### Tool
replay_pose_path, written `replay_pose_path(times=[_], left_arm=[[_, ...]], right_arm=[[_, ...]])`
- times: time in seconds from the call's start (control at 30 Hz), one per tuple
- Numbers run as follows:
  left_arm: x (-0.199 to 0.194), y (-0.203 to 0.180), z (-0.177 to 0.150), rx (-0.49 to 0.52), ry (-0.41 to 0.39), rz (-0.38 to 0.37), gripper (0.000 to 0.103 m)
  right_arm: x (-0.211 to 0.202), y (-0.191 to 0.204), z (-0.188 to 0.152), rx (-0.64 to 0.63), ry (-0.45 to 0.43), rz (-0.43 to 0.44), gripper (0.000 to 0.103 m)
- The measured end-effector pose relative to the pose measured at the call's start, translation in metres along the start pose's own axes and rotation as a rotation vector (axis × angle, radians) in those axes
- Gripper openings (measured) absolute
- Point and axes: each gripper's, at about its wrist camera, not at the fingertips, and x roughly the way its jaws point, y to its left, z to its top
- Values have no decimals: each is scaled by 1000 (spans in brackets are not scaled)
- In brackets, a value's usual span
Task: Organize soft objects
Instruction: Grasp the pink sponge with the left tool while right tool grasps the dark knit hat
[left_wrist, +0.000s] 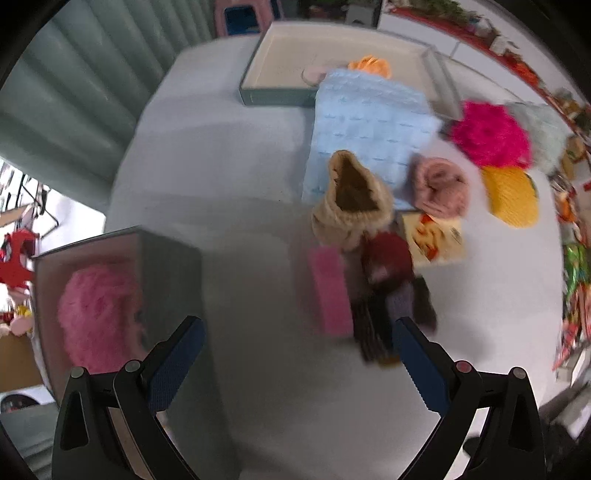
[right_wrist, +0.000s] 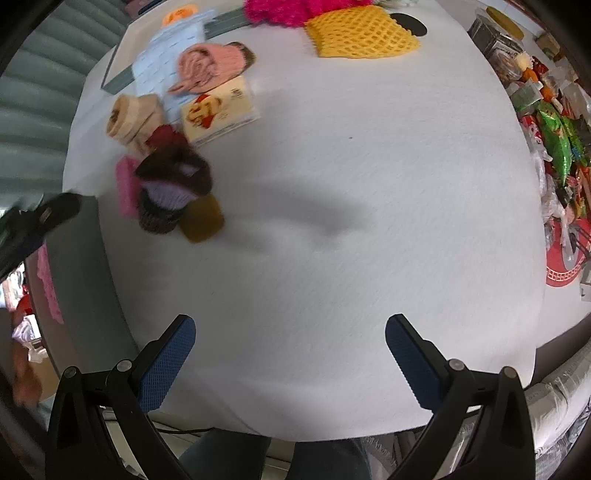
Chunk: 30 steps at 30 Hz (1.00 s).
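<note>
A: Near field first. We log the left gripper (left_wrist: 295, 365) spread wide with nothing between its blue pads, hovering over bare white table (left_wrist: 240, 184). The right gripper (right_wrist: 290, 360) is likewise released and empty above the table's near edge.

B: Agreed. Just left of our left gripper, the open grey box (left_wrist: 162, 266) already holds a fluffy pink item (left_wrist: 99, 310).

A: Mid field: a heap of pink sponge (left_wrist: 330, 291), dark knit pieces (left_wrist: 388, 295) and a beige knit hat (left_wrist: 351, 206), all touching.

B: Further out: blue knit cloth (left_wrist: 365, 129) draped over the rim of a shallow tray (left_wrist: 280, 94), then magenta fluff (left_wrist: 487, 133) and yellow mesh (left_wrist: 511, 195).

A: Risk, in our judgement: the frames are motion-blurred, so a fast grab at the heap may snag two pieces or drag the card (left_wrist: 436, 236) beside it.
</note>
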Motion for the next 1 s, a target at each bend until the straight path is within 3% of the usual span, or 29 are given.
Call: replay_pose_path(times=[0.2,0.5,0.53,0.6,0.7,0.77,0.8,0.83,0.87,0.9,1.0], left_arm=[[44,5,13,-64,79,23,102],[82,13,15,-93,183,-12,102],[83,14,15,-93,183,-15,99],[83,15,14,-86,182,-38,76],[82,16,15,-71,171,-50,56],[80,17,16,-59,164,-57,29],[79,18,16,-63,167,-72,23],[78,20,17,-69,173,-84,22],[78,22,17,-80,175,-90,22],[78,25,17,-87,176,-92,22],[73,31,15,-97,167,-98,22]], right_arm=[[11,-1,20,-19,1,31,103],[24,62,56,-278,-51,86,103],[26,70,59,-309,-60,90,103],[30,84,62,-372,-74,96,103],[40,100,68,-439,-77,99,103],[48,110,72,-466,-77,104,102],[52,114,74,-472,-75,105,100],[56,118,76,-478,-71,110,98],[59,119,77,-484,-59,121,87],[63,121,77,-488,-46,130,68],[65,123,79,-484,-40,131,50]])
